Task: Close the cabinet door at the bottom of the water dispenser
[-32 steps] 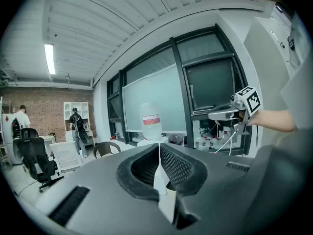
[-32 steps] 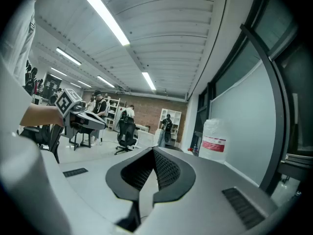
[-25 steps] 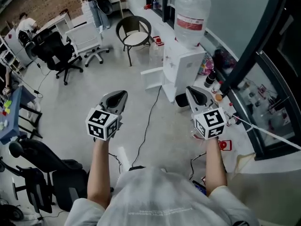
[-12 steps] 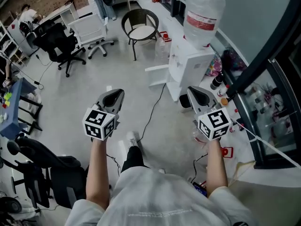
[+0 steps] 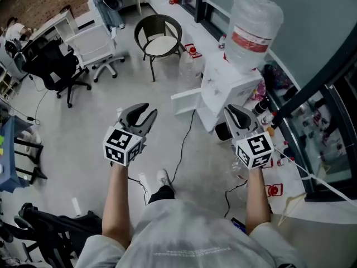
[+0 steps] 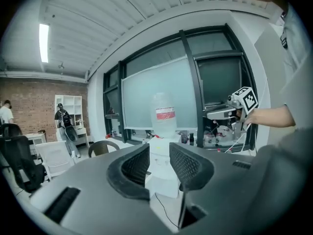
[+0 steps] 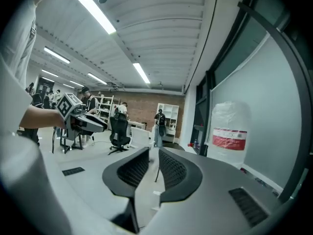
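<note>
1. Left gripper [image 5: 147, 110]: mine, near left. Its jaws stand moderately apart, have just been opening, and have nothing between them.
2. Right gripper [image 5: 234, 109]: mine, near right. Its jaws stand a narrow slit apart, have just eased open, and have nothing between them.
3. Water dispenser [image 5: 226, 85]: white, far right, with a bottle [image 5: 254, 32] on top.
4. Cabinet door [image 5: 185, 101]: at the dispenser's base, swung open to the left. Neither gripper touches it.

The water dispenser [image 5: 226, 88] stands on the floor [image 5: 83, 116] near its right edge, against the window wall [image 5: 312, 15], with a water bottle [image 5: 254, 29] on top. Its cabinet door [image 5: 186, 101] juts out leftward. A round chair [image 5: 159, 38] stands behind the door, an office chair [image 5: 53, 66] far left. A cable [image 5: 181, 144] lies before the dispenser.
</note>
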`<state>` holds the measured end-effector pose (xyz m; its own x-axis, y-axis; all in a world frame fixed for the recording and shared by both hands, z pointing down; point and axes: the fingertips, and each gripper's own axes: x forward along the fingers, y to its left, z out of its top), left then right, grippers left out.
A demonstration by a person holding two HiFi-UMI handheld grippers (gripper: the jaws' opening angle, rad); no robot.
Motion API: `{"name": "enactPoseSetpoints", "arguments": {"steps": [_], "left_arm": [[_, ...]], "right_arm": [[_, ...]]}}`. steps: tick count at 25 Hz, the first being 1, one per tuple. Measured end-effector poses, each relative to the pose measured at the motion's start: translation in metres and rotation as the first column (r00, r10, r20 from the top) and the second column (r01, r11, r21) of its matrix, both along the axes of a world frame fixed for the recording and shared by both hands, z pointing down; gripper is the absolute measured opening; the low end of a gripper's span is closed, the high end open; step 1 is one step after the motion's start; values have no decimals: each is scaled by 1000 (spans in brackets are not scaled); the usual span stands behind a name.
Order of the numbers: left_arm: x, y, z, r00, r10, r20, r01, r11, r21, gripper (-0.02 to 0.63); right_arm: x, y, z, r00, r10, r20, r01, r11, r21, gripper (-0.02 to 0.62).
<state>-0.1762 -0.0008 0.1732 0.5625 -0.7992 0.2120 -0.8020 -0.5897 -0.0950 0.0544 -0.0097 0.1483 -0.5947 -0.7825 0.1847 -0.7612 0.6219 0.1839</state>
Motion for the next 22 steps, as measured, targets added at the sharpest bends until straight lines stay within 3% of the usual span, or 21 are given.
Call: {"name": "enactPoseSetpoints", "arguments": {"steps": [1,2,8,13,22], "left_arm": [[-6,-15,1,1000,12,0,-12,1000,-5,141],[-12,-30,3,1000,23,2,-23,1000,-11,146],[-43,-107,22,996,84,31,-83,996,-34,195],[-69,-168,61,996,87,17,-86,994,-67,210],[-66,-276,182,983,179,-33,-182,966,-182,253]], "right_arm": [[-8,-13,1,1000,8,-3,-8,1000,-6,116],[-15,-25,2,1000,15,-5,-15,1000,-13,145],[-56,-90,24,999,34,14,-33,997,-74,201],[-82,-137,61,998,55,-14,-57,986,-155,221],[-102,-224,166,998,51,-39,-60,952,-300,244]]}}
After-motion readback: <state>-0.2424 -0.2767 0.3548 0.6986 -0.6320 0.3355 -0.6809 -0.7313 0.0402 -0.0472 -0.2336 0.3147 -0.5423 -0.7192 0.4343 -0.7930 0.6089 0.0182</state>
